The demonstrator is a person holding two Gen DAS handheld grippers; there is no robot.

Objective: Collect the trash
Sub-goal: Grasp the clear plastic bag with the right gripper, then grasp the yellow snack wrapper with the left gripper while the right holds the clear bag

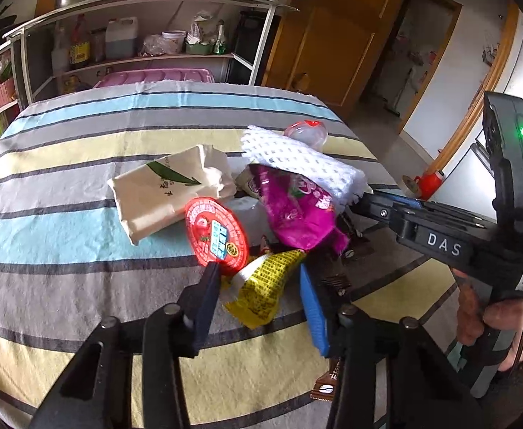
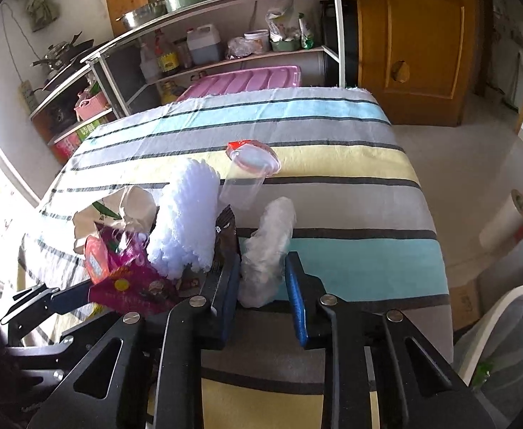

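A heap of trash lies on the striped tablecloth (image 1: 65, 186): a white paper bag (image 1: 168, 189), a red round lid (image 1: 217, 237), a yellow wrapper (image 1: 265, 286), a magenta wrapper (image 1: 297, 211), white foam netting (image 1: 297, 159) and a clear plastic cup (image 1: 306, 132). My left gripper (image 1: 261, 286) is open, its jaws on either side of the yellow wrapper. My right gripper (image 2: 263, 279) is open around a crumpled clear plastic piece (image 2: 268, 250). The foam netting (image 2: 190, 221), the cup (image 2: 250, 171) and the magenta wrapper (image 2: 133, 282) also show in the right wrist view.
A white-lined bin (image 2: 504, 336) stands right of the table. A metal shelf (image 1: 147, 35) with bottles and bowls stands behind, with a pink bin lid (image 1: 154, 77). A wooden door (image 2: 422, 35) is at the far right. The right gripper body (image 1: 440, 236) reaches in from the right.
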